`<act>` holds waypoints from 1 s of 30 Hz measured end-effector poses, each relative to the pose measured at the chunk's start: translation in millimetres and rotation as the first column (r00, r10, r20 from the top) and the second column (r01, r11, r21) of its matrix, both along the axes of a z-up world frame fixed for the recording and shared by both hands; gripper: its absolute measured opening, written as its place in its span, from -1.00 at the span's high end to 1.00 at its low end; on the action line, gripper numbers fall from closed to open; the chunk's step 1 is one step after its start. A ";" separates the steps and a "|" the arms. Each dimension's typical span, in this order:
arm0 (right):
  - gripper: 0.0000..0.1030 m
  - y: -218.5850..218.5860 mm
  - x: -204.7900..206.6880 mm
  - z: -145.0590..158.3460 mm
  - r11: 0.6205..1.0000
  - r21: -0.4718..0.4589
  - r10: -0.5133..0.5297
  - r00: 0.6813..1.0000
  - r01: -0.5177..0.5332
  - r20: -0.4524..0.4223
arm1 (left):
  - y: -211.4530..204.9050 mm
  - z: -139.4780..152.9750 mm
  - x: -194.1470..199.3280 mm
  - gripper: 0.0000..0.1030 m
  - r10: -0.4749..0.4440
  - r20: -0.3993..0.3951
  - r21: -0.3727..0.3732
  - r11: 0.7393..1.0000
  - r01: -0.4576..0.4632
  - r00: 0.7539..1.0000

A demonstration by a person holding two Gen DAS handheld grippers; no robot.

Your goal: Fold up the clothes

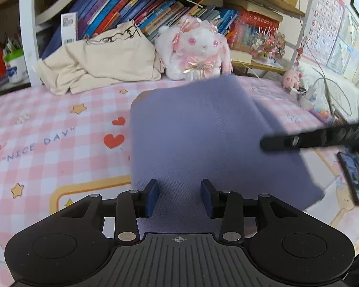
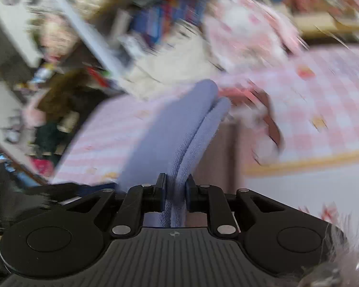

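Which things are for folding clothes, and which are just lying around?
For the job: purple cloth, left gripper, right gripper, cream clothes.
Lying about: bunny plush, books, alphabet poster.

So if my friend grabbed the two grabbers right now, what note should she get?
Left gripper: jaws apart, with the purple cloth lying between them; not pinching it.
Right gripper: shut on a doubled edge of the purple cloth, seen in its own blurry view.
Things: the cloth is spread over the pink checked bed sheet. A cream garment sits crumpled at the back by the plush bunny.
Done: the purple cloth looks at least partly folded.
Left: probably finish that fold and lay it flat, then the cream garment.
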State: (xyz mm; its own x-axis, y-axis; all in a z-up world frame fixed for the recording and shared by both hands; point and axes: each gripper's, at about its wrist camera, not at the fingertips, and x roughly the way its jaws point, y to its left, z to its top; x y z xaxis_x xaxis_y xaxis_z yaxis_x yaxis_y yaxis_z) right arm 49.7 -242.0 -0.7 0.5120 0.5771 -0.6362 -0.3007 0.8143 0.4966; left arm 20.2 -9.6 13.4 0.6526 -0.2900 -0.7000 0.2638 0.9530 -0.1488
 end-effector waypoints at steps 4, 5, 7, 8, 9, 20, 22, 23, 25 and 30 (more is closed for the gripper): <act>0.62 -4.3 9.5 -32.4 0.997 -0.004 -0.078 0.993 0.078 -0.087 | -5.2 -1.3 0.3 0.22 -0.028 0.006 0.027 0.999 0.028 1.000; 0.59 -3.8 8.6 -30.7 0.996 -0.010 -0.085 0.992 0.084 -0.089 | -5.4 -0.8 0.2 0.20 -0.034 0.006 0.028 0.999 0.034 0.999; 0.38 -2.6 6.9 -27.2 0.995 -0.021 -0.098 0.991 0.097 -0.092 | -4.7 0.5 -0.3 0.20 -0.039 0.010 0.029 0.999 0.039 0.999; 0.30 -3.0 6.0 -24.8 0.994 -0.023 -0.109 0.990 0.107 -0.091 | -4.4 2.1 -0.8 0.20 -0.040 0.015 0.030 0.999 0.040 0.999; 0.29 -3.3 5.4 -23.0 0.993 -0.021 -0.119 0.989 0.118 -0.089 | -3.9 4.2 -1.5 0.20 -0.039 0.024 0.028 0.999 0.039 0.999; 0.73 14.9 -11.6 11.9 0.994 -0.072 -0.073 0.992 0.081 0.102 | -14.0 -1.7 2.0 0.18 -0.090 0.038 0.060 0.994 0.088 0.995; 0.73 16.3 -6.7 -0.9 0.987 -0.122 -0.101 0.994 0.106 0.049 | -12.8 -2.5 2.6 0.17 -0.090 0.034 0.046 0.995 0.088 0.995; 0.66 17.2 -2.2 -10.9 0.982 -0.154 -0.113 0.994 0.112 0.007 | -12.2 -2.9 2.9 0.17 -0.089 0.032 0.039 0.995 0.088 0.995; 0.63 13.7 -1.0 -20.5 0.983 -0.125 -0.138 0.990 0.134 -0.021 | -13.8 -3.0 1.2 0.16 -0.094 0.038 0.051 0.994 0.092 0.995; 0.30 15.0 -2.8 -12.0 0.978 -0.153 -0.148 0.989 0.144 -0.017 | -9.6 2.8 -3.8 0.08 -0.070 0.053 0.028 0.997 0.069 0.996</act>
